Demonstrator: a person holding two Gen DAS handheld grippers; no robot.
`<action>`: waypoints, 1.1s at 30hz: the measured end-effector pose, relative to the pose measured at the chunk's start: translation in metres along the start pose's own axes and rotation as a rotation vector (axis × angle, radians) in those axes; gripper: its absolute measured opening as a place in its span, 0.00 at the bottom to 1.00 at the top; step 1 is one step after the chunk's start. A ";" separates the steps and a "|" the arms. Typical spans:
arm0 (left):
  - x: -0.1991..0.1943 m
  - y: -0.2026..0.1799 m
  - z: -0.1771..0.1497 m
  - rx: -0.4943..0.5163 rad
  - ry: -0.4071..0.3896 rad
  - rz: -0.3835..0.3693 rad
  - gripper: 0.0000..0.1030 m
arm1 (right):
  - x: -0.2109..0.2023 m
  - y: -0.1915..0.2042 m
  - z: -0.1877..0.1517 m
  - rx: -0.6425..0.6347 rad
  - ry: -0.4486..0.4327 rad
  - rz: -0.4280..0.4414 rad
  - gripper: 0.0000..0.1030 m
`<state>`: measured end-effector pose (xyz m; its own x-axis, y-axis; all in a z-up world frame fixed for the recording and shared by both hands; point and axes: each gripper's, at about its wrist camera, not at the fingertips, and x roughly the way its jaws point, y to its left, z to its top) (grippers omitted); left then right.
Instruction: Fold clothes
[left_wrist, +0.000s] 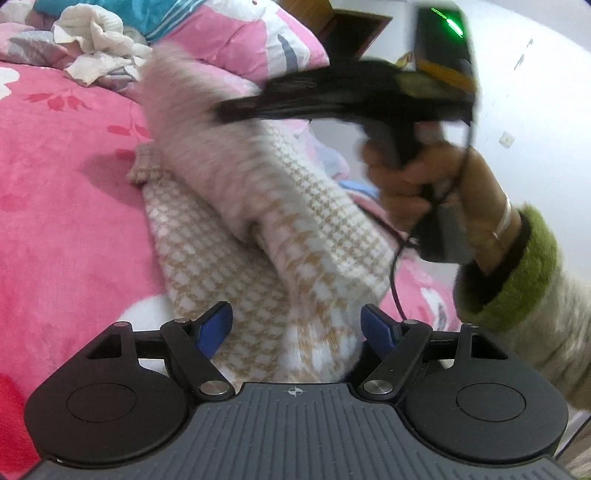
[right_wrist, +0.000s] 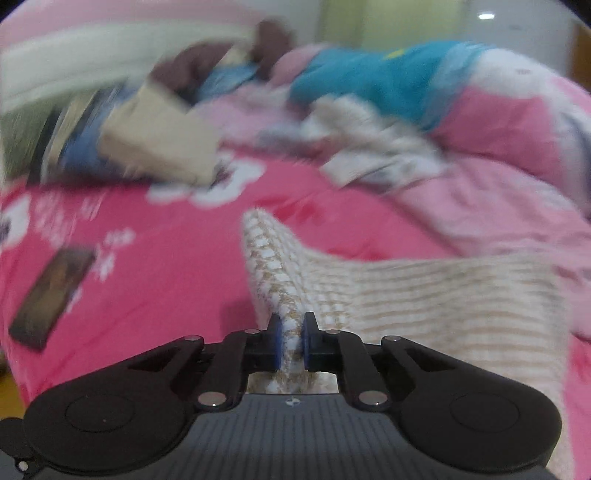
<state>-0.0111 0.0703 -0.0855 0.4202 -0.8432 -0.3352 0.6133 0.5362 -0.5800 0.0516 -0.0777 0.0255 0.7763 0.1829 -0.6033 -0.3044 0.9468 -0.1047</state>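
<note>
A beige-and-white houndstooth knit sweater lies on the pink bed sheet. My left gripper stands open at the sweater's near edge, with the fabric bunched between its blue pads. In the left wrist view, a hand with a green cuff holds my right gripper, which shows as a blur above the sweater and lifts a flap of it. In the right wrist view, my right gripper is shut on a raised fold of the sweater.
A dark phone lies on the pink sheet at the left. A crumpled white garment, a teal garment and a pink quilt are heaped at the back of the bed. A beige garment lies at the back left.
</note>
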 end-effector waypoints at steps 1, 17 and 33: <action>-0.002 0.000 0.002 -0.008 -0.009 -0.009 0.75 | -0.011 -0.012 -0.001 0.035 -0.021 -0.024 0.10; 0.017 -0.009 0.033 -0.038 -0.055 -0.057 0.75 | -0.177 -0.150 -0.134 0.649 -0.245 -0.282 0.08; 0.076 -0.011 0.078 0.082 -0.042 0.071 0.97 | -0.166 -0.256 -0.251 1.046 -0.155 -0.388 0.08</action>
<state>0.0668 0.0036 -0.0465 0.4908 -0.8018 -0.3410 0.6329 0.5971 -0.4929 -0.1377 -0.4166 -0.0463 0.8003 -0.2102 -0.5615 0.5282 0.6903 0.4945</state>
